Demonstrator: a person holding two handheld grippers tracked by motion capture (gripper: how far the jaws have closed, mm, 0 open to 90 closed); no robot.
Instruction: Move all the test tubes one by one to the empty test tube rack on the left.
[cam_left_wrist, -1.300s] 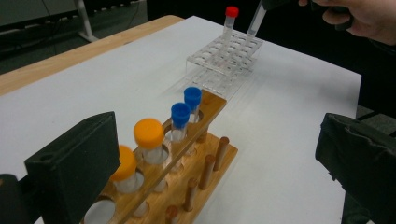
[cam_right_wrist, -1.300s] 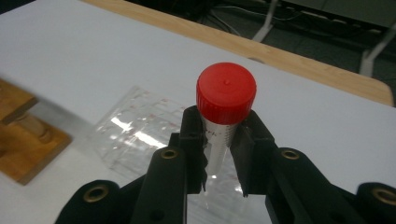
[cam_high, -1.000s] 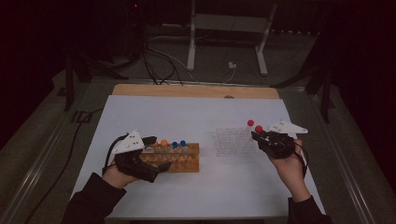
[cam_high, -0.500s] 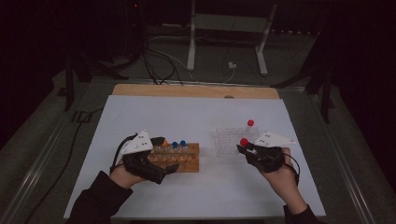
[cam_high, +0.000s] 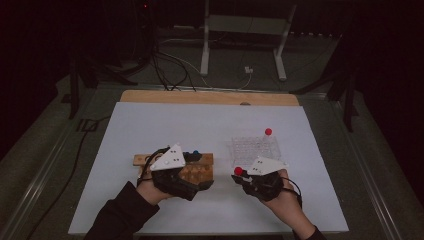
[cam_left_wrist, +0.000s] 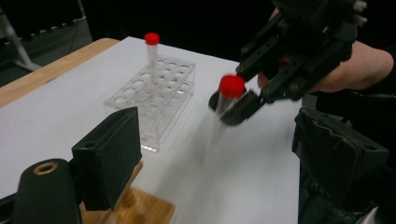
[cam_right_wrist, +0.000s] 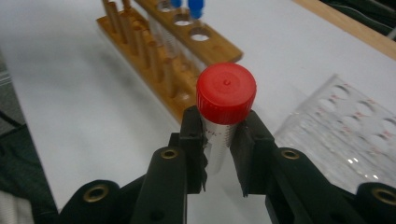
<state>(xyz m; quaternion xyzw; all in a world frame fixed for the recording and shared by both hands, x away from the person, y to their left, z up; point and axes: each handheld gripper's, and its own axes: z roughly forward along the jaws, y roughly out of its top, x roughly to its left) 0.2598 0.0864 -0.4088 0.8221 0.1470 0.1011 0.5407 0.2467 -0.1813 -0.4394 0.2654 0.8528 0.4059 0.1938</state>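
Jaws of the right hand-held gripper (cam_right_wrist: 219, 154) are clamped on a clear plastic tube with a red screw cap (cam_right_wrist: 226, 100), the pads pressing its wall just under the cap. In the high view this right hand-held gripper (cam_high: 243, 177) carries the tube above the white tabletop (cam_high: 150, 125), between the wooden tube rack (cam_high: 197, 170) and the clear plastic rack (cam_high: 252, 147), where a second red-capped tube (cam_high: 268, 133) stands upright. The left hand-held gripper (cam_high: 202, 186) hangs just beside the wooden rack; its jaws stand apart with nothing between them and have just been closing somewhat. Blue-capped tubes (cam_right_wrist: 196, 7) sit in the wooden rack.
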